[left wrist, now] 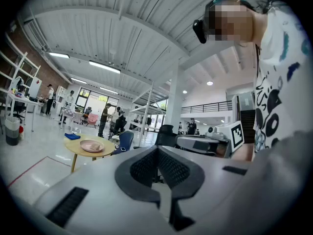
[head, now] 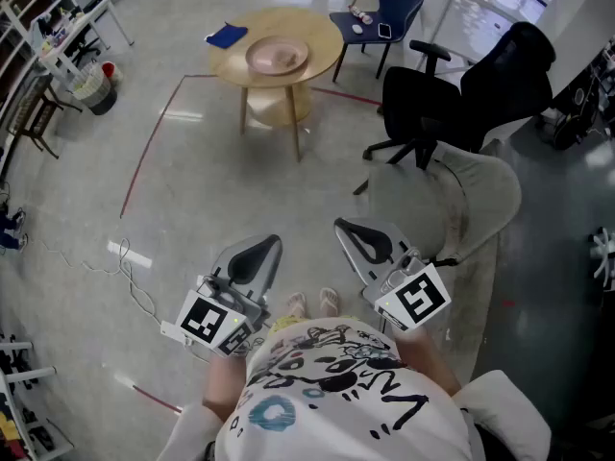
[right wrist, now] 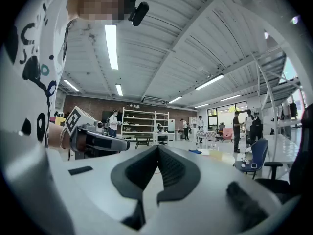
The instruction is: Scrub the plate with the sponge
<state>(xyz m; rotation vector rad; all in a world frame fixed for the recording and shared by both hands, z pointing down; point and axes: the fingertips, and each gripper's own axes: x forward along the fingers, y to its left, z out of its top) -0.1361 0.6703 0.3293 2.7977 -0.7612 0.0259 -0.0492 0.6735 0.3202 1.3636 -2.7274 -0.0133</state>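
Observation:
A pink plate (head: 277, 56) sits on a round wooden table (head: 317, 32) far ahead of me, with a pale lump in it that is too small to identify. A flat blue item (head: 227, 36) lies on the table's far left. The left gripper view shows the same plate (left wrist: 92, 146) and blue item (left wrist: 72, 136). My left gripper (head: 272, 245) and right gripper (head: 341, 227) are held level close to my body, far short of the table. Both are shut with nothing between the jaws. Each appears in the other's view: the right gripper (left wrist: 203, 143) and the left gripper (right wrist: 95, 140).
A black office chair (head: 461, 104) and a grey armchair (head: 452, 200) stand to the right, between me and the table. A blue chair (head: 389, 8) with small items on it is beside the table. Red tape (head: 144, 152) and a cable (head: 125, 267) lie on the floor at left.

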